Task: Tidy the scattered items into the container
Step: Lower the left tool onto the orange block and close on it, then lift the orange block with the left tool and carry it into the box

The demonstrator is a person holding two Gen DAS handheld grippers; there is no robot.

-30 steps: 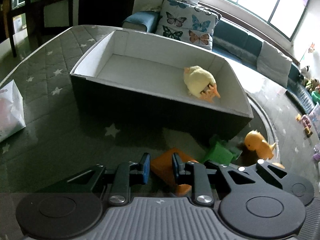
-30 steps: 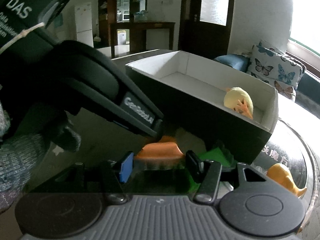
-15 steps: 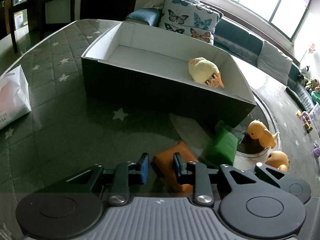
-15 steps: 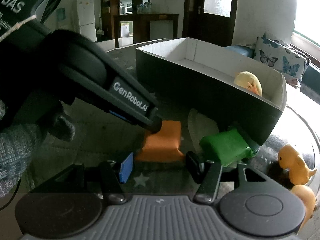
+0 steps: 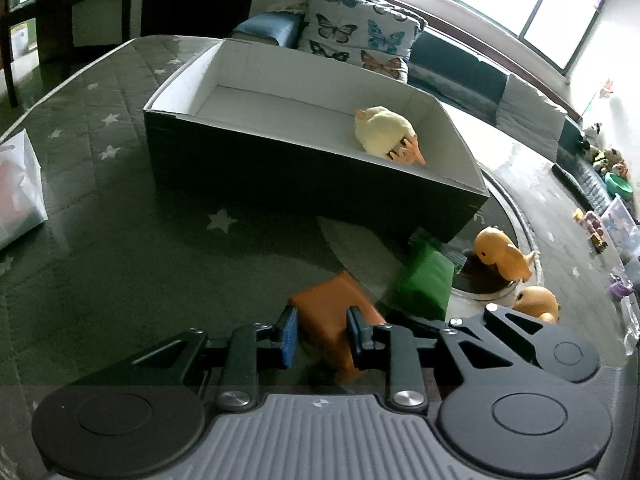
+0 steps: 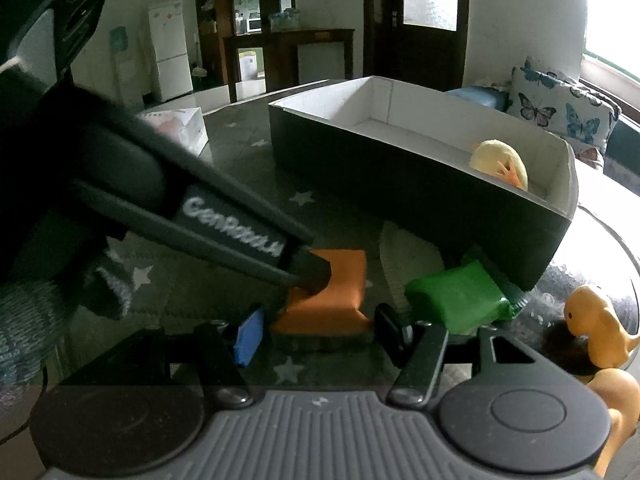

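An orange block (image 5: 332, 312) lies on the dark star mat, with a green block (image 5: 424, 282) beside it against the black box (image 5: 280, 184). A yellow plush duck (image 5: 386, 134) lies inside the box. Two orange toy ducks (image 5: 500, 254) stand at the right. My left gripper (image 5: 318, 338) has its fingers either side of the orange block, close to its sides; in the right wrist view its fingertip (image 6: 312, 270) rests on the block (image 6: 332, 296). My right gripper (image 6: 320, 332) is open just in front of the same block, with the green block (image 6: 456, 296) to its right.
A white bag (image 5: 18, 188) lies on the mat at the left. A sofa with butterfly cushions (image 5: 360, 40) is behind the box. Small toys (image 5: 596, 228) lie on the floor far right. A round glass surface (image 5: 500, 200) runs under the box's right end.
Both grippers have pulled back and risen a little from the box. The orange block now shows fuller between the left fingers. The right gripper has stayed open.
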